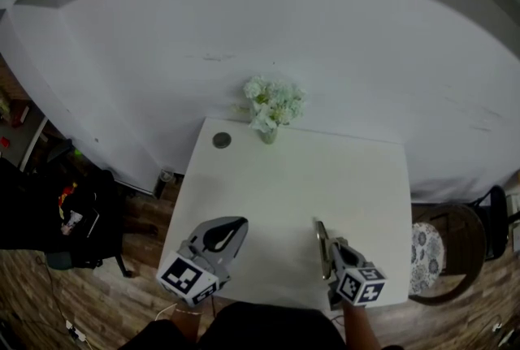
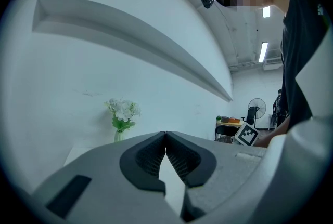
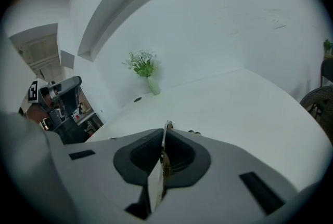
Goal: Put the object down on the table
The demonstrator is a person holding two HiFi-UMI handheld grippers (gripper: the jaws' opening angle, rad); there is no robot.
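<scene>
While the right tool point(image 3: 165, 140) pinches a thin flat object point(image 3: 167, 125) edge-on between its pads, over the white desk point(image 3: 234, 108), the left tool point(image 2: 165, 135) is pressed together, empty, off to its left.

looks to me like indoor studio or lab workroom. i stand at small white table point(image 1: 292, 178) set against bare, curved white wall point(image 1: 325, 32). vase of white flowers point(image 1: 274, 106) on table's far edge. wood-plank floor point(image 1: 32, 300), wicker chair point(image 1: 463, 239) to my right. far back: ceiling strip lights point(image 2: 263, 51), standing fan point(image 2: 255, 107), cluttered desk point(image 2: 229, 123).
</scene>
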